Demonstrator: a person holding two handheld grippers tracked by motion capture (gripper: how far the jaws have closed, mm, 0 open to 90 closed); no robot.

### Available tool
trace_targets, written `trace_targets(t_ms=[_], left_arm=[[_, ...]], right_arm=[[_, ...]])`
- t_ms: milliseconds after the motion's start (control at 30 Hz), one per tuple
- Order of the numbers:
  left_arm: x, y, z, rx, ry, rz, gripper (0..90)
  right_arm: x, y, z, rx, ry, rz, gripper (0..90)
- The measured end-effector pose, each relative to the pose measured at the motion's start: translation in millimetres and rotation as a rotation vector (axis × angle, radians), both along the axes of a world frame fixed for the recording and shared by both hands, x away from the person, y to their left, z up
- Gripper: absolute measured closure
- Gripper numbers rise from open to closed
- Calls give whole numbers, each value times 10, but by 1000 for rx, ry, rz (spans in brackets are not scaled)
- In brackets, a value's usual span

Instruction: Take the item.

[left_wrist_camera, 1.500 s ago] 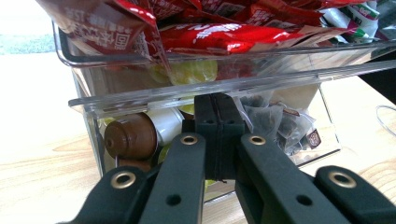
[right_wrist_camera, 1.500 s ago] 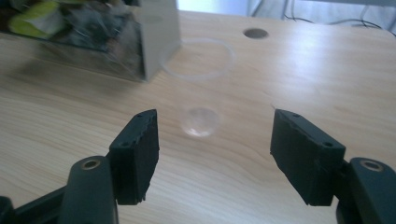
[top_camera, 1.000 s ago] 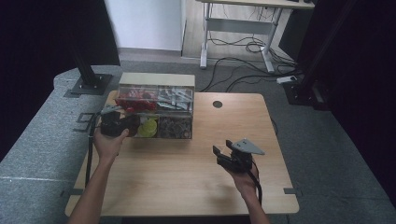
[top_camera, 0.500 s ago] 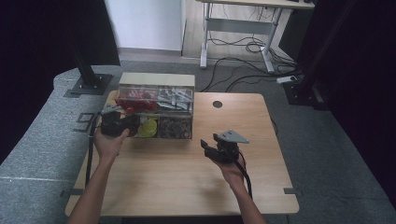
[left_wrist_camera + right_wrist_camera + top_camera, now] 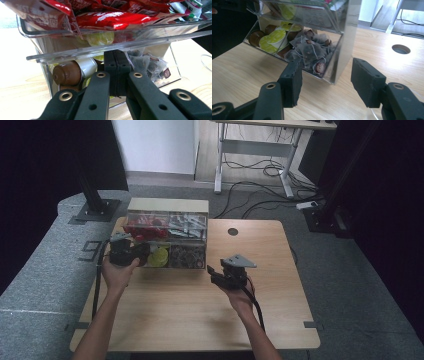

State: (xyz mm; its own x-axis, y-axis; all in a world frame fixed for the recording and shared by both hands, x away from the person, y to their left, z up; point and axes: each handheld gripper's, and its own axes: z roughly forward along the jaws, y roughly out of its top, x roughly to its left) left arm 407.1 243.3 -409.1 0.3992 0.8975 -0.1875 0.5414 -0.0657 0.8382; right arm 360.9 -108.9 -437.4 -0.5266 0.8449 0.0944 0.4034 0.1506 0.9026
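A clear plastic organizer stands at the table's far left; its top tier holds red snack packets, its lower tier coffee pods and tea bags. My left gripper is shut, with its tips pushed in under the clear shelf edge at the pod compartment; nothing shows between the jaws. In front of the box's lower right corner my right gripper is open. That corner and the tea bags lie beyond the gap, and the pads stay apart from the box.
The wooden table has a round cable hole to the right of the organizer. Bare wood stretches in front of the box and to its right. A desk frame and cables lie on the floor beyond the table.
My right gripper has moved left and forward across the table toward the organizer's right corner. The left gripper has kept still at the pod compartment.
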Motion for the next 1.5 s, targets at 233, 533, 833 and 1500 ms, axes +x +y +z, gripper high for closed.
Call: trace_targets(t_ms=[233, 533, 833, 1500], left_arm=[[-4, 0, -7, -1, -4, 1, 900], [7, -7, -18, -4, 1, -1, 900], [6, -13, -9, -1, 5, -7, 900], [8, -48, -8, 5, 3, -12, 900]], right_arm=[[36, 105, 1, -8, -2, 22, 424], [101, 198, -4, 1, 9, 31, 428], [161, 385, -6, -2, 11, 56, 451], [341, 625, -141, -15, 29, 54, 475]])
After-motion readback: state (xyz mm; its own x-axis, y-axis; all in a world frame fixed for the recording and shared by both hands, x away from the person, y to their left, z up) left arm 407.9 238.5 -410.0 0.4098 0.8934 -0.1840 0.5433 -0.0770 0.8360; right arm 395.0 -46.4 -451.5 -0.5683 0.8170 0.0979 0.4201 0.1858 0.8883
